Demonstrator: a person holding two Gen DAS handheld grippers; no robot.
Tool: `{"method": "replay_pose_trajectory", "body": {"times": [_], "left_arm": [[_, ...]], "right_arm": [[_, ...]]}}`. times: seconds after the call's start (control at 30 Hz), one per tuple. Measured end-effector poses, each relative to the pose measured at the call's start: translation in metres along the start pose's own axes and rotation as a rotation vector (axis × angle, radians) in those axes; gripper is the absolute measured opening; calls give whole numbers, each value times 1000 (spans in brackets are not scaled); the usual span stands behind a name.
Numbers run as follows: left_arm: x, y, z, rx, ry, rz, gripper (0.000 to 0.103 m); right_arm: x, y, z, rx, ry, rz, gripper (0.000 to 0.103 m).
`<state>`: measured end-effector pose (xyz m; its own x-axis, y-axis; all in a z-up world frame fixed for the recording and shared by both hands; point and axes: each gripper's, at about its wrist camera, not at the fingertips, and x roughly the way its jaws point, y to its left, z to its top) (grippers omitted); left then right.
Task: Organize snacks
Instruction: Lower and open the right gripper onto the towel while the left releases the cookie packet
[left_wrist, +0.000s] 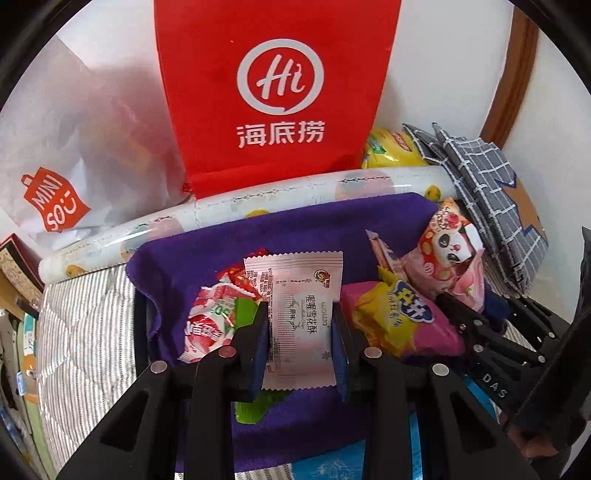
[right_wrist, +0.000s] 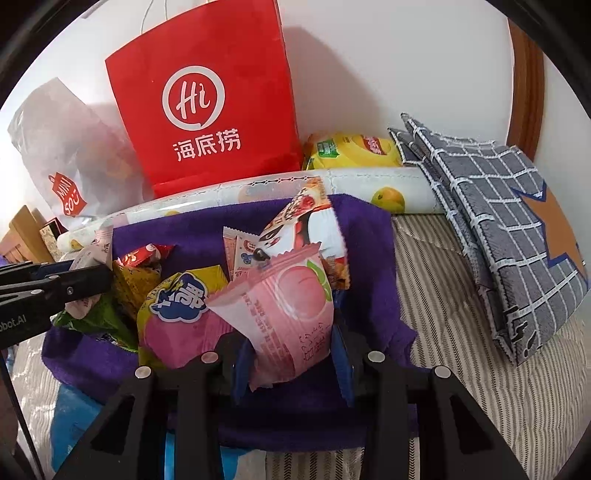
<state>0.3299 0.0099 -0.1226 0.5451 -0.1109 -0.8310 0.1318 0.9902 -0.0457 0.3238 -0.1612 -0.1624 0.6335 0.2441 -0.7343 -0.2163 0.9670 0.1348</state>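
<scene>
Several snack packets lie on a purple cloth (left_wrist: 207, 243). My left gripper (left_wrist: 300, 325) is shut on a silvery-pink snowflake-crisp packet (left_wrist: 301, 314) and holds it over the cloth. My right gripper (right_wrist: 291, 354) is shut on a pink peach packet (right_wrist: 288, 306); it shows at the right of the left wrist view (left_wrist: 454, 273). Beside them lie a red-white packet (left_wrist: 210, 321), a yellow-pink packet (left_wrist: 402, 317), also in the right wrist view (right_wrist: 177, 310), and a panda packet (right_wrist: 314, 225). The left gripper's arm (right_wrist: 55, 284) enters the right wrist view from the left.
A red paper bag (left_wrist: 273, 92) stands at the back against the wall, a white Miniso bag (left_wrist: 74, 155) to its left. A printed roll (left_wrist: 258, 199) lies behind the cloth. A yellow bag (right_wrist: 351, 151) and a grey checked cushion (right_wrist: 498, 221) sit right.
</scene>
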Motion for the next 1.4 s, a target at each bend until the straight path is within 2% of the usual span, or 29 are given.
{"method": "replay_pose_trajectory", "body": {"times": [0.1, 0.27, 0.47, 0.67, 1.1, 1.4], "left_arm": [[1, -2, -1, 2, 4, -22, 30], [2, -6, -2, 17, 6, -8, 30], [4, -5, -1, 10, 11, -12, 31], [5, -7, -2, 23, 17, 4, 32], [7, -9, -2, 30, 19, 7, 32], [12, -8, -2, 19, 46, -4, 43]], "right_arm": [[-1, 3, 0, -13, -9, -5, 37], [-3, 5, 0, -22, -18, -2, 37], [-10, 1, 3, 6, -41, 25, 43], [-16, 1, 3, 12, -70, 42, 44], [-15, 2, 2, 13, -58, 58, 44], [-18, 2, 2, 15, -60, 81, 46]]}}
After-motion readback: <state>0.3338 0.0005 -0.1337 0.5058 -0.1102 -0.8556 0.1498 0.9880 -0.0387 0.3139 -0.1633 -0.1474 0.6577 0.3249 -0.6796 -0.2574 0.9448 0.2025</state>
